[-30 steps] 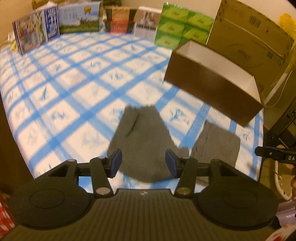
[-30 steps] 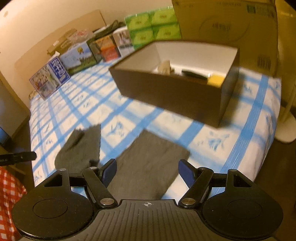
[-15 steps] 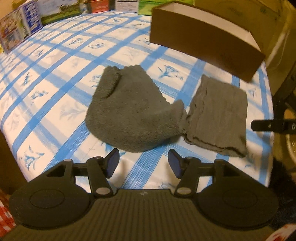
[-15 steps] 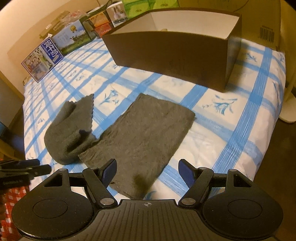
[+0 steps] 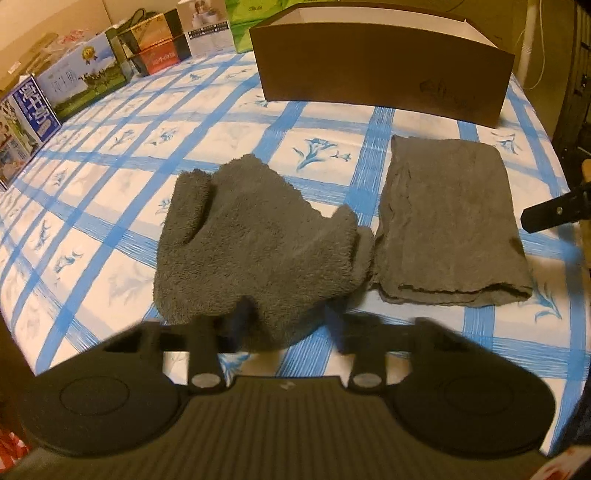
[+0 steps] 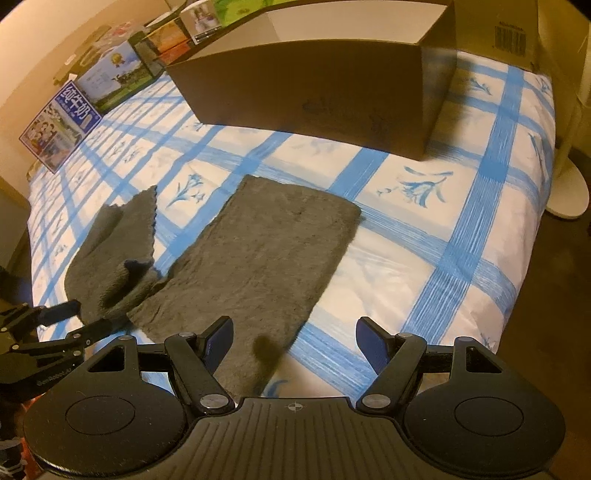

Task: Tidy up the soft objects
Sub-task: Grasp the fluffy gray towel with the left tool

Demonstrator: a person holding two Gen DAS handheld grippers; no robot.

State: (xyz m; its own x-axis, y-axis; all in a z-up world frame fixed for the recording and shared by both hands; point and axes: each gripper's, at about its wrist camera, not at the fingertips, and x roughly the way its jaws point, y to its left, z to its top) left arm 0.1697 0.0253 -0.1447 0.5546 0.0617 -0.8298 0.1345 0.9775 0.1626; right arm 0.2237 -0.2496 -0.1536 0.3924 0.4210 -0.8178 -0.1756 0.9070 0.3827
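Note:
A fluffy grey cloth (image 5: 255,251) lies crumpled on the blue-checked bed cover, and a flat folded grey cloth (image 5: 447,221) lies just right of it, edges touching. My left gripper (image 5: 286,325) is open, low at the fluffy cloth's near edge, fingers blurred. My right gripper (image 6: 295,345) is open over the near corner of the flat cloth (image 6: 258,266). The fluffy cloth (image 6: 118,251) shows at left in the right wrist view. A brown open box (image 5: 380,66) stands beyond both cloths.
Cartons and packets (image 5: 74,81) line the far edge of the bed. A large cardboard box (image 6: 509,33) stands behind the brown box (image 6: 317,88). A white fan base (image 6: 569,192) stands on the floor at right. The bed edge runs near my grippers.
Both grippers have dropped lower and closer to the cloths. The left gripper now reaches the fluffy cloth's near edge; the right is over the flat cloth's corner. Both stay open.

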